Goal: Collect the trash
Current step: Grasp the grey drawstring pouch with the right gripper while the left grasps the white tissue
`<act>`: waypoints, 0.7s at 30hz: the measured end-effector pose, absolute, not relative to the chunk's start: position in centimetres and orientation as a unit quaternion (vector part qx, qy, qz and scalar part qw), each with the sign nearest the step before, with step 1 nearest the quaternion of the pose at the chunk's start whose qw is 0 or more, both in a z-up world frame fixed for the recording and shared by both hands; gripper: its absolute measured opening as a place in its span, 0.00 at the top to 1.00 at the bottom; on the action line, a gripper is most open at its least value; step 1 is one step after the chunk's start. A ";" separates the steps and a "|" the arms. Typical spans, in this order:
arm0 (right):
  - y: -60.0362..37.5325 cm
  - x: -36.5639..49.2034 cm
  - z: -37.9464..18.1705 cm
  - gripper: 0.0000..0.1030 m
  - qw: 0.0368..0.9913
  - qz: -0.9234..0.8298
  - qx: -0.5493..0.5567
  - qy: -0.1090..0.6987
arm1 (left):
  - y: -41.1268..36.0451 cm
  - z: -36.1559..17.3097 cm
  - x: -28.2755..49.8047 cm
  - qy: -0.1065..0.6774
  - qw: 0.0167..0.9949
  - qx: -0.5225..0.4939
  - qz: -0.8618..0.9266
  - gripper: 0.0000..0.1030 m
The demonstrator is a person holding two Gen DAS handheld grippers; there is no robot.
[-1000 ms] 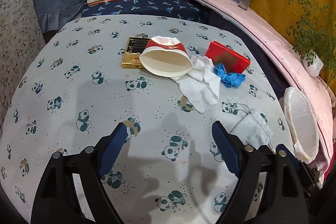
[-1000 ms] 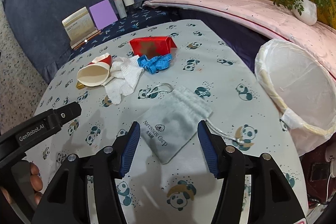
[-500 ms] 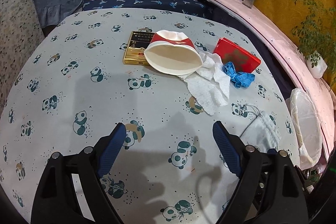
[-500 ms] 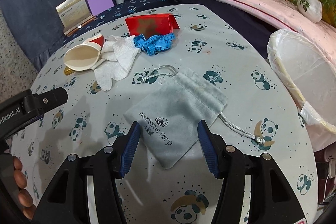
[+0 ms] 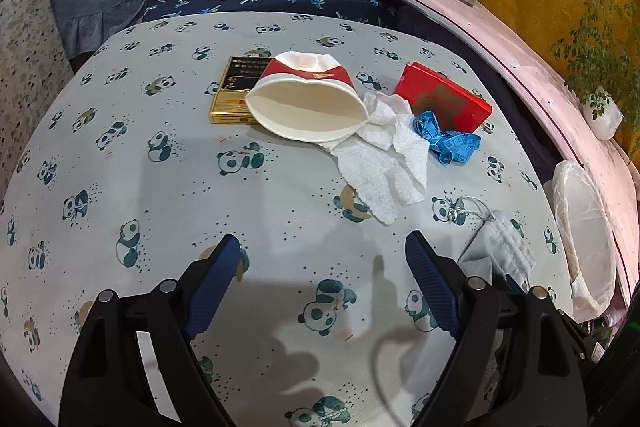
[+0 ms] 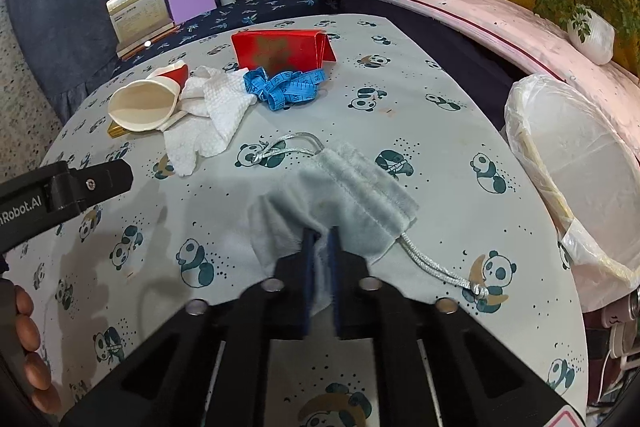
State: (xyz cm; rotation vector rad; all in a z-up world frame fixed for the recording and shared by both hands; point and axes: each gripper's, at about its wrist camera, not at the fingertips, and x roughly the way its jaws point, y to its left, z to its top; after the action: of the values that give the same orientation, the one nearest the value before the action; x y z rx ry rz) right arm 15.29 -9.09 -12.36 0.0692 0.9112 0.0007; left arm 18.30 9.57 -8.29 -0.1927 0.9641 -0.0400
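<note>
One panda-print tablecloth (image 5: 120,147) carries one lined bin (image 6: 568,163) at its edge, right of the jaws. One grey velvet drawstring pouch (image 6: 360,195), flat a second ago, now bunches where the right gripper (image 6: 320,239) has just closed, its jaws clamped on the fabric. Beyond lie one crumpled paper towel (image 5: 384,163), one crushed paper cup (image 5: 304,107), one red box (image 5: 444,99) and one blue tape measure (image 5: 448,139). The left gripper (image 5: 324,259) has its jaws apart, over bare cloth.

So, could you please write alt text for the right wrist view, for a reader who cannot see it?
The right hand-held gripper is shut on a bunched grey drawstring pouch on a panda-print tablecloth. Behind it lie a white paper towel, a crushed paper cup, a blue tape measure and a red box; a lined bin stands at right.
</note>
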 end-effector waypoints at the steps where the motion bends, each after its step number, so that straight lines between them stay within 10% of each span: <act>1: -9.3 15.4 -12.3 0.98 0.897 0.002 0.037 0.440 | 9.4 -8.3 18.5 0.463 0.882 -0.092 -0.020 0.22; 17: -13.3 18.5 -8.4 0.98 0.916 -0.012 0.085 0.393 | 5.1 -10.5 25.1 0.481 0.872 -0.087 -0.031 0.22; 21: -13.7 19.1 -8.8 0.98 0.914 -0.014 0.092 0.395 | 4.4 -10.6 26.0 0.475 0.876 -0.075 -0.029 0.37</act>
State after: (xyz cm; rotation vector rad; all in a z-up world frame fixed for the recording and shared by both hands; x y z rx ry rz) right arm 19.08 -13.72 -8.81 0.1905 0.8139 -0.0299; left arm 25.99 4.45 -10.64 -0.1565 0.9922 -0.0605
